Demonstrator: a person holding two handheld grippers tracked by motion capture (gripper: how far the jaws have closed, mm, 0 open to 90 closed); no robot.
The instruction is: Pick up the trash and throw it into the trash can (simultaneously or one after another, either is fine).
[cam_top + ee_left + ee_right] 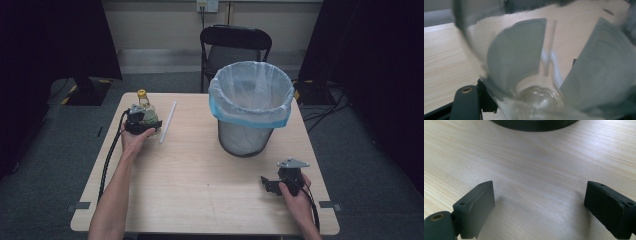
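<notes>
High view: at a pale wooden table (200, 175), a person's left hand (133, 140) brings the left gripper (141, 121) against a clear bottle (146, 112) with a yellow cap, standing upright near the table's far left corner. A white straw (168, 122) lies flat just beside the bottle, to its right. A mesh wastebasket (251, 107), lined with a white-and-blue bag, stands at the far right. The right gripper (270, 184) rests low near the front right edge, held by the right hand (296, 192), well apart from the basket. A black folding chair (235, 47) sits beyond the table.

Left gripper view: the bottle (536, 75) fills the space between the fingers at close range, blurred — whether they actually clamp it cannot be told.

Right gripper view: the fingers (477, 205) stand wide apart over bare table (536, 170), holding nothing — the wastebasket's dark base (534, 125) sits ahead.
</notes>
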